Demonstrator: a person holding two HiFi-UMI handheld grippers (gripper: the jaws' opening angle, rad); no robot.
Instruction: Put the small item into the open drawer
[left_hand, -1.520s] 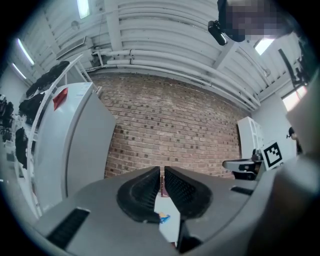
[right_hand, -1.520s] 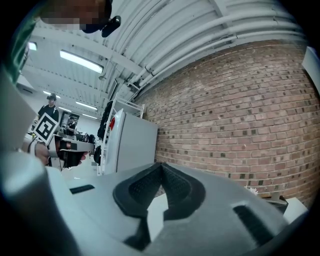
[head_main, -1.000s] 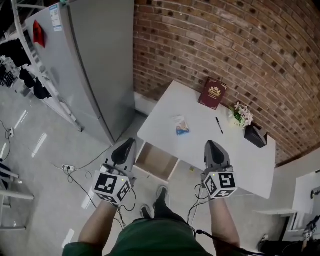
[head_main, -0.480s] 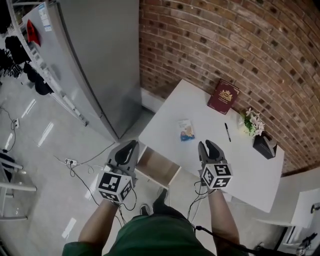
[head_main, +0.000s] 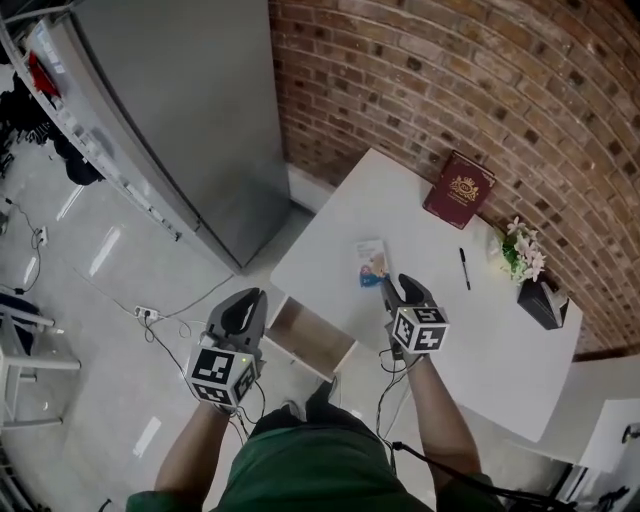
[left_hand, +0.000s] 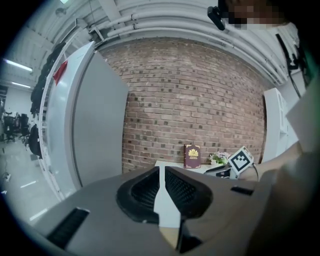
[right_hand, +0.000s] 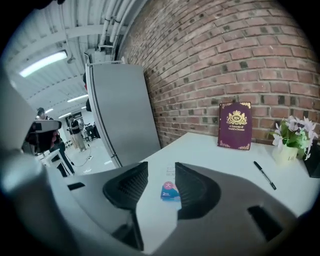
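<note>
Holding both grippers out at near edge of white table (head_main: 475, 330). Your right gripper (right_hand: 161, 174): jaws spread, have just been opening, pinching nothing. Small blue packet (right_hand: 170, 191) shows in gap between them. It lies flat on table just ahead, not touched. Your left gripper (left_hand: 161, 174): jaws pressed together, only thin slit, holding nothing. It hangs just left of open drawer (head_main: 312, 338) under table's edge.

Rough brick wall (head_main: 450, 80); smooth matt table (head_main: 480, 325); glossy plastic packet (head_main: 371, 262).
</note>
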